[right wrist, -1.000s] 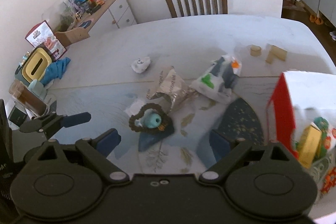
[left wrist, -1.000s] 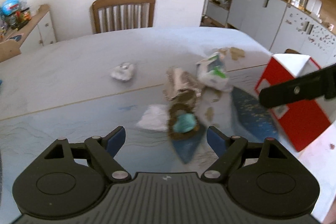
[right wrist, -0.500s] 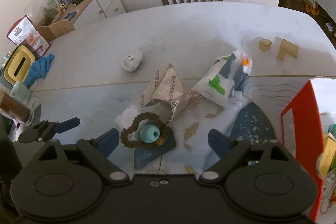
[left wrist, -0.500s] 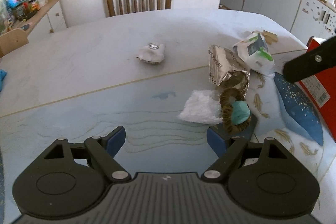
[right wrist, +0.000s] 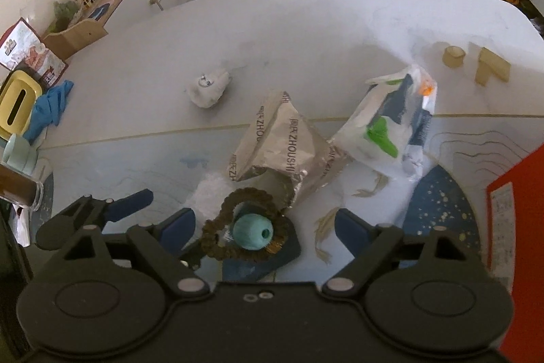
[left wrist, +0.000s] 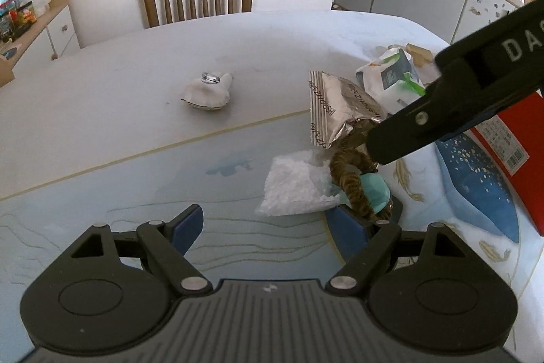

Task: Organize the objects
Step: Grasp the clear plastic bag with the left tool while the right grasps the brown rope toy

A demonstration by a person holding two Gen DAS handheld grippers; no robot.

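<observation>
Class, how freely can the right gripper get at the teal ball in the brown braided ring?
Probably yes: the right gripper is open, with the teal ball and brown braided ring between its fingers and nothing over them. Its jaws have just been closing.

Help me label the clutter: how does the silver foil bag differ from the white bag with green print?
The silver foil bag is metallic grey with dark lettering; the white bag with green print is glossy white with green, dark blue and orange. The foil bag is crumpled and gapes open beside the rope ring; the white bag lies farther from it. Both lie on the table, touching.
</observation>
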